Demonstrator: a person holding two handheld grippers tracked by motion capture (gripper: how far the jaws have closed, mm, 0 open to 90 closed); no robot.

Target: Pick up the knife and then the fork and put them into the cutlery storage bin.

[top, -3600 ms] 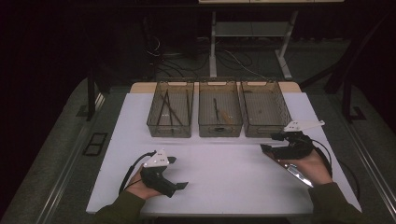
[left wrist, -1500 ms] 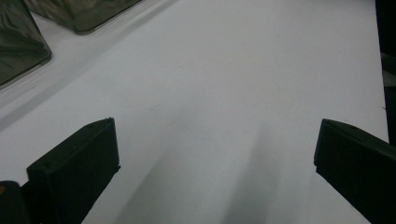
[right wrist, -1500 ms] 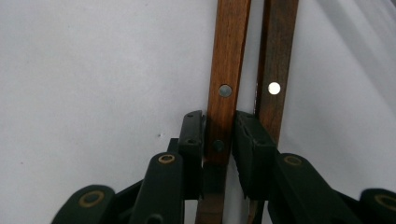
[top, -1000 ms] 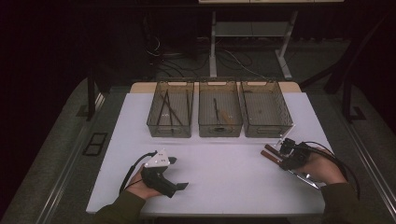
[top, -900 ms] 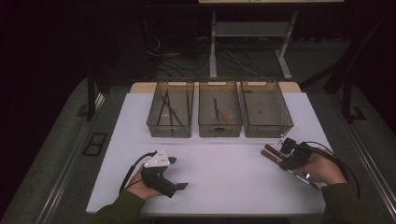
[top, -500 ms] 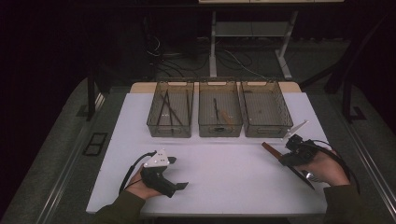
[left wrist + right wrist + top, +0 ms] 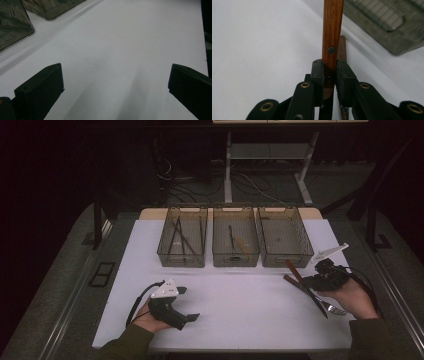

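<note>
Clamping smooth brown wooden handle (image 7: 333,30), right gripper (image 7: 329,72) black fingers; left gripper (image 7: 112,92) fingers wide apart over matte white table (image 7: 120,45).

Left gripper (image 7: 187,304) lies low in the left hand (image 7: 150,317), jaws spread wide with nothing between them, pointing right. Right gripper (image 7: 300,281) sits in the right hand (image 7: 350,297), jaws pinched tight on a wooden handle (image 7: 332,37) that juts straight ahead past the tips, aimed left, lifted slightly
</note>
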